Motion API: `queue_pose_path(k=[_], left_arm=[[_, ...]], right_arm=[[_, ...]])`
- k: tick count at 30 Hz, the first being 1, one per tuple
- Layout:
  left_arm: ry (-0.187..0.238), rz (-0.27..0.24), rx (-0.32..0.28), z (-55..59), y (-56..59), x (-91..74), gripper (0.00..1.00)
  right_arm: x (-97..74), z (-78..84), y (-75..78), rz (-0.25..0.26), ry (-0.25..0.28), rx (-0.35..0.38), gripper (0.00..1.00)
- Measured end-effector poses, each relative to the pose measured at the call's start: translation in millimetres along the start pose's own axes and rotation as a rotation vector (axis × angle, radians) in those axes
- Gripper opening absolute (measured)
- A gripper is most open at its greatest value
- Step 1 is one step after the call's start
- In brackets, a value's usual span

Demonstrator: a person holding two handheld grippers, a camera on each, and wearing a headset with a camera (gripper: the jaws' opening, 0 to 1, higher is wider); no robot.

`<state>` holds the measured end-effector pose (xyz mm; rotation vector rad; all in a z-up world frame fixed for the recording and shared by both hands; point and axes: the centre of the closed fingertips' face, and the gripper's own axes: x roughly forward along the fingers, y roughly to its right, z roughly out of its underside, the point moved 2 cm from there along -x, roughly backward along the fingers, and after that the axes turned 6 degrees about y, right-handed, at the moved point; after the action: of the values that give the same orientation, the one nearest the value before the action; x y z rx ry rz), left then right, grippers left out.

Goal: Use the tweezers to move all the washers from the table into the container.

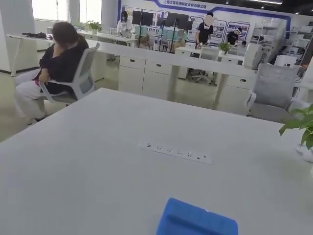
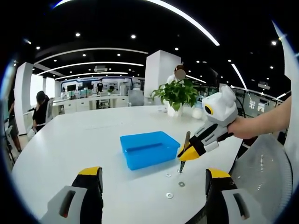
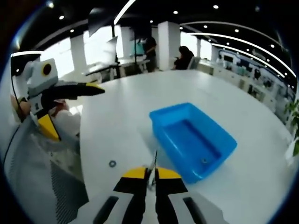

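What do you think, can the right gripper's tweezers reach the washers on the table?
Probably yes: the right gripper holds the tweezers tip-down right by the washers, with nothing between them.

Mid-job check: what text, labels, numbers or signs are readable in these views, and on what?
Wall banner: a line of characters, too small and blurred to read.
Wall posters: print too small to read.
Power strip: small marks, unreadable.
Blue container: no label seen.
Tweezers: no marking seen.
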<state>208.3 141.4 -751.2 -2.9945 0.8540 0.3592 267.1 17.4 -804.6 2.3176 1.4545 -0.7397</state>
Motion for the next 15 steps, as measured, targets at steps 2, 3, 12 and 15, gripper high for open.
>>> queue_pose_path(k=[2,3,12,15], left_arm=[[-0.002,0.000,-0.003,0.4,-0.1,0.0,0.93],[-0.001,0.001,-0.003,0.3,0.2,0.1,0.93],[-0.001,0.007,-0.001,-0.1,1.5,0.6,0.93],[-0.001,0.009,-0.001,-0.1,2.2,0.9,0.93]], right_arm=[[2.8,-2.1,-0.9,-0.012,0.008,0.024,0.02],[3.3,-2.7,1.0,-0.008,0.009,0.028,0.02],[-16.8,-31.2,15.5,-0.004,0.063,0.099,0.02],[-24.6,-45.9,23.6,0.003,0.099,0.110,0.02]])
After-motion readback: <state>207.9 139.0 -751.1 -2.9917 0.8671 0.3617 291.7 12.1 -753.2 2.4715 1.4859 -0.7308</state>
